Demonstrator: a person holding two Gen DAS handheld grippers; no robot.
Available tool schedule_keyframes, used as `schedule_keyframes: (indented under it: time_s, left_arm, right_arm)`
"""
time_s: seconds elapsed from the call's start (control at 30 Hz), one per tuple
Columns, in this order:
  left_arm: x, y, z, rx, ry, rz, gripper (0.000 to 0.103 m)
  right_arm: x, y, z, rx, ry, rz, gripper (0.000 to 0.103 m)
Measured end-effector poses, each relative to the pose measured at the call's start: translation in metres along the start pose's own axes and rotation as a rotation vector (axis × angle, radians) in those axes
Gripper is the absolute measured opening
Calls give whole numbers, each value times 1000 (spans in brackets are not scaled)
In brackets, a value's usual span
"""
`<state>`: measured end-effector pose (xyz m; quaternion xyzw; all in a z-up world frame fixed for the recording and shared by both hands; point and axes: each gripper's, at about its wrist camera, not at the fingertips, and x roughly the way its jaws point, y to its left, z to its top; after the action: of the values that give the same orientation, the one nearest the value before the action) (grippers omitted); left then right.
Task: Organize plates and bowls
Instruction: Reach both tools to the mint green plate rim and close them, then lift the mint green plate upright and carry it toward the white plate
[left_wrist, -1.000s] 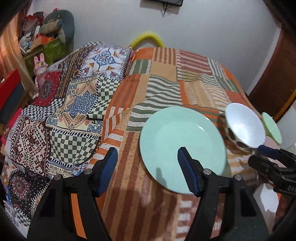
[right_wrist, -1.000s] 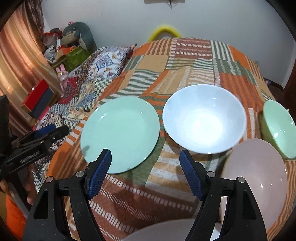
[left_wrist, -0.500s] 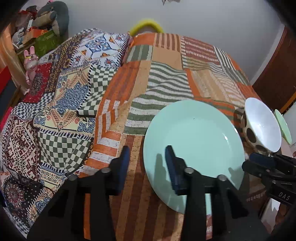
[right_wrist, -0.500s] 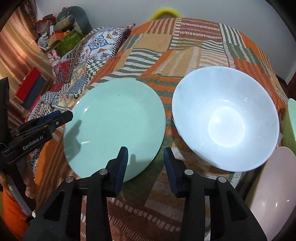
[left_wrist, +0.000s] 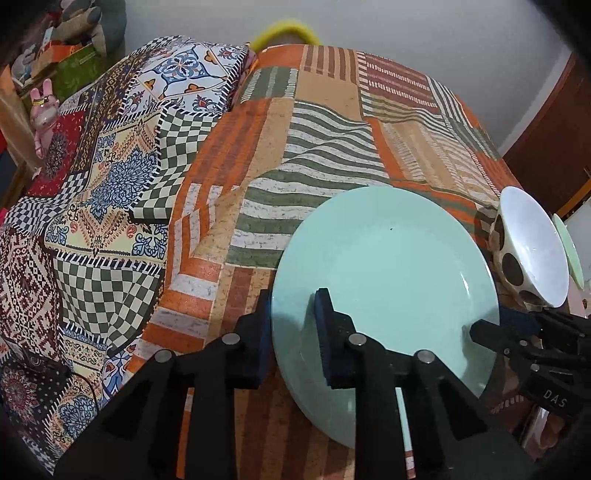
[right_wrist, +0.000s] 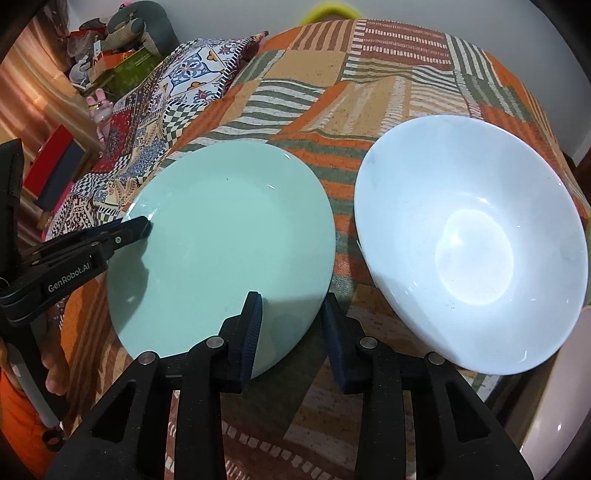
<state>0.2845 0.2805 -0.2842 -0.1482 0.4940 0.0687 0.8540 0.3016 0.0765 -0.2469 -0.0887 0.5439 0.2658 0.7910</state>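
— Mint-green and glossy, the round plate (right_wrist: 221, 236) lies flat on the striped patchwork cloth (left_wrist: 325, 122), at nine o'clock of the white bowl (right_wrist: 469, 236).
— And the tongs?
— The left gripper (left_wrist: 293, 332) has just been closing; its ribbed blue pads straddle the plate's rim at eight o'clock, narrowly parted. The right gripper (right_wrist: 291, 325) has also been closing, straddling the rim at five o'clock.
— Pressing?
— Cannot tell for either.
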Motion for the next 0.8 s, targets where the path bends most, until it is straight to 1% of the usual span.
schedule_keyframes:
  time_s: [0.13, 0.37, 0.8]
  left_arm:
    - [-1, 1, -2, -3, 12, -11, 22]
    - [-11, -3, -17, 36, 30, -1, 22]
    - [-42, -2, -67, 58, 60, -48, 22]
  right_arm:
    - [0, 1, 0, 0, 2, -1, 30]
    - [0, 4, -1, -10, 13, -13, 30]
    - [-3, 12, -15, -64, 37, 17, 30]
